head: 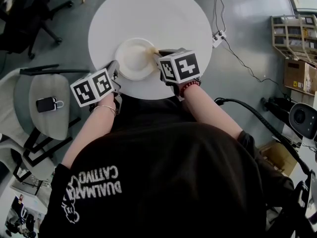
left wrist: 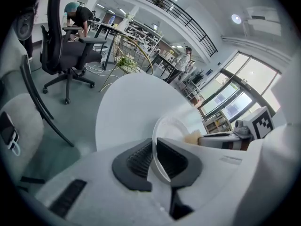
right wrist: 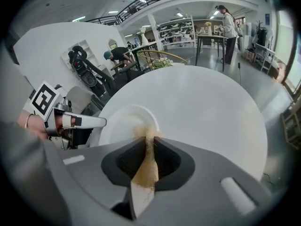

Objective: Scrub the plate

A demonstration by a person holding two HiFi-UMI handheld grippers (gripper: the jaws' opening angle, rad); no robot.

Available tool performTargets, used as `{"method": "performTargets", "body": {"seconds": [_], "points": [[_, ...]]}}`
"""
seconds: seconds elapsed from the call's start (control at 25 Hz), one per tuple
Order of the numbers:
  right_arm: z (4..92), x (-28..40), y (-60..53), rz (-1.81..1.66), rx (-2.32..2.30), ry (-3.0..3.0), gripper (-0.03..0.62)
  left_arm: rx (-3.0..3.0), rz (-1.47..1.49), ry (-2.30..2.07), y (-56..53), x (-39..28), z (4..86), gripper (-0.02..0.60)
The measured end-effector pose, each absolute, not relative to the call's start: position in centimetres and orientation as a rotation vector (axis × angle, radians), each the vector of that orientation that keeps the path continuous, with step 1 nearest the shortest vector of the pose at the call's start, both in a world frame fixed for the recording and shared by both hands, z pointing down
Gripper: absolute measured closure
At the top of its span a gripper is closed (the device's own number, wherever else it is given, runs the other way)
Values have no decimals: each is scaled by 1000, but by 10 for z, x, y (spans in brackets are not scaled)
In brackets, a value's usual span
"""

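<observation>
Plate [head: 132,58] face up, rim in L hand-held gripper [left wrist: 154,160] jaws.

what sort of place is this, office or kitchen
Probably an open-plan office or lab, not a kitchen: a wheeled office chair, stocked shelves behind work desks, and a railed mezzanine overhead.

Table [head: 163,14] bare beyond plate [head: 130,58], grey chair [head: 47,90] close at left, floor cables [head: 233,48] at right
</observation>
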State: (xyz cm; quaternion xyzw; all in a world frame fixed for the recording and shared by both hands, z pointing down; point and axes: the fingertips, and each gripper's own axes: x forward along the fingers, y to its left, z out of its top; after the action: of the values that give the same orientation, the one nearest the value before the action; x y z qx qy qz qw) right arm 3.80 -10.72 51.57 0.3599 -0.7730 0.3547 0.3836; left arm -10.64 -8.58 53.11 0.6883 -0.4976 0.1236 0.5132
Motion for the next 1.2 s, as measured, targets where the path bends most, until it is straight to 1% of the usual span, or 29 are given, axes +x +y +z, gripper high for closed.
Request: {"method": "performTargets", "body": {"seconds": [0.16,0.28,0.4,0.68,0.8,1.2], "points": [[511,41,-108,932,957,-1976,534,1646,281,-1205,-83,-106,531,551],[495,20,-109,974,941,-2089,551,1645,262,-1226,-83,-107,529,552],[489,-12,-93,984,789,-2163,550,1636,252,-1247,-81,-107,528,552],[503,-52,-51,823,437,-2148,549,1594,209,-1231,-71,-102,531,554],[512,-48,-50,762,426,-2114,549,1603,213,-1225,-69,-101,531,554],[522,-15,-63,796,582,-2027,545,1584,208,-1216,-64,-107,535,555]]}}
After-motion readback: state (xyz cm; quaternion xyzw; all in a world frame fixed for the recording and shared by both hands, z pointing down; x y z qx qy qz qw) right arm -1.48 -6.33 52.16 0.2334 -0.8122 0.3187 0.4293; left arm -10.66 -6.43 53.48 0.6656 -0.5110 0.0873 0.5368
